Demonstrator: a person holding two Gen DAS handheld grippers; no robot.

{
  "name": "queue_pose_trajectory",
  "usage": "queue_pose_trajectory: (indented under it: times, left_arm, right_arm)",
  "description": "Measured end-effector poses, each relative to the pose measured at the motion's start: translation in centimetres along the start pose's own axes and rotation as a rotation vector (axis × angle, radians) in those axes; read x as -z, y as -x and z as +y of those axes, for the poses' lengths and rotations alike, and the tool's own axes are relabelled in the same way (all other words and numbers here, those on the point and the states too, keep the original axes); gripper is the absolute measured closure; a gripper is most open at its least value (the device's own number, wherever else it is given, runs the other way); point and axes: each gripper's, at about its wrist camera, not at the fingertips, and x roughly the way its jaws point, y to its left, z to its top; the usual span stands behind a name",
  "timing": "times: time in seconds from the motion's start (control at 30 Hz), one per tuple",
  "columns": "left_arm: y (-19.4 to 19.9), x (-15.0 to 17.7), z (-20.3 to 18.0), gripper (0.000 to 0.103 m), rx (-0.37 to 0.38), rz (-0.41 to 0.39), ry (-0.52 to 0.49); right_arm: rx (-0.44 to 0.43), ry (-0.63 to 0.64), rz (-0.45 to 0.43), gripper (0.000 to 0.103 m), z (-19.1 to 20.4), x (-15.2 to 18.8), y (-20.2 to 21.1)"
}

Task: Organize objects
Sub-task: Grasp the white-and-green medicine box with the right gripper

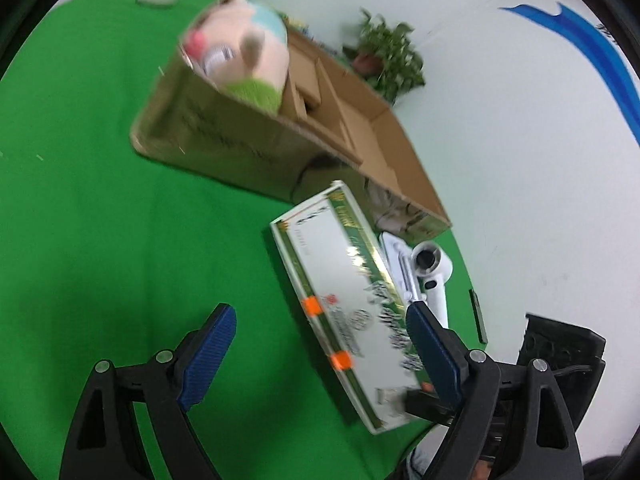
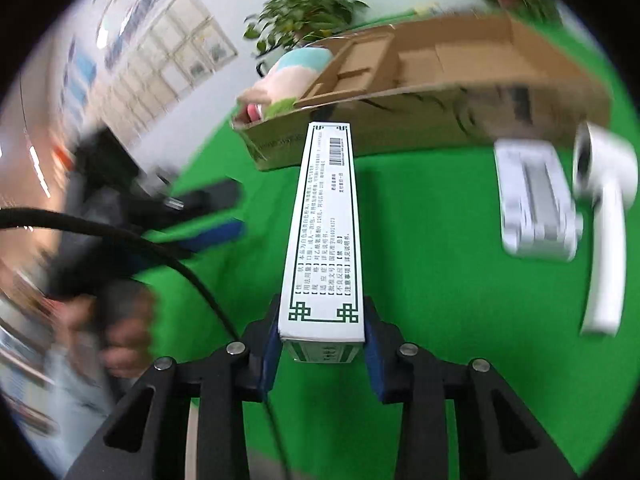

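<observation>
The long white-and-green medicine box (image 2: 325, 224) is in your right gripper (image 2: 322, 340), pinched across its narrow width at the near end, its far end pointing toward the near wall of the cardboard carton (image 2: 400, 128). From the left wrist view the same box (image 1: 344, 292) looks lifted or tilted over the green desk (image 1: 100, 208), near the desk's right edge; whether any part of it touches the cloth, you cannot tell.

Judge it a light, stiff paperboard pack with smooth printed faces. Held so far back, its length will lever against the pads, so expect it to droop or twist if you swing fast. Squeeze only enough to hold; thin board can dent. A grip nearer the middle would carry it steadier.

Your left gripper (image 1: 320, 344) is spread wide and holds nothing.

Beyond the box, the carton already holds a plush toy (image 1: 248, 56) at one end, with cardboard dividers in the open part. Just beside the carton on the desk lie a white handheld device (image 2: 604, 216) and a white flat stand-like piece (image 2: 536, 208), side by side.
</observation>
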Motion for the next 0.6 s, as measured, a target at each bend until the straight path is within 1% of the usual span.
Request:
queue_pose_trajectory:
  times: [0.03, 0.07, 0.13, 0.2, 0.23, 0.33, 0.4, 0.47, 0.6]
  left_arm:
    - [-0.7, 0.0, -0.4, 0.017, -0.003, 0.013, 0.0]
    - [-1.6, 0.1, -0.9, 0.017, -0.005, 0.03, -0.006]
    - [-3.3, 0.3, -2.0, 0.017, -0.022, 0.069, -0.027]
    - [-5.0, 0.4, -2.9, 0.017, -0.044, 0.1, -0.038]
    - [-5.6, 0.4, -3.3, 0.017, -0.048, 0.104, -0.044]
    - [-6.8, 0.1, -4.3, 0.017, -0.051, 0.102, -0.044]
    - [-7.4, -0.2, -4.6, 0.017, -0.053, 0.101, -0.037]
    - [-7.9, -0.7, -4.9, 0.017, -0.051, 0.105, -0.031]
    - [-8.8, -1.5, -5.0, 0.017, -0.027, 0.103, -0.017]
  right_arm:
    - [-0.01, -0.032, -0.009, 0.066, -0.9, 0.4, 0.6]
    - [0.014, -0.054, -0.02, 0.062, -1.8, 0.7, 1.1]
    - [0.066, -0.083, -0.03, 0.036, -3.4, 1.0, 1.5]
    - [0.11, -0.083, -0.042, 0.034, -4.3, 1.2, 2.0]
    - [0.128, -0.052, -0.044, 0.032, -4.2, 1.3, 2.2]
    - [0.179, 0.114, -0.069, 0.026, -2.4, 1.7, 2.6]
    - [0.207, 0.229, -0.079, 0.025, -1.2, 2.0, 2.2]
    - [0.231, 0.308, -0.078, 0.025, -0.4, 2.1, 1.3]
    - [0.311, 0.363, -0.095, 0.025, 0.4, 1.4, -0.5]
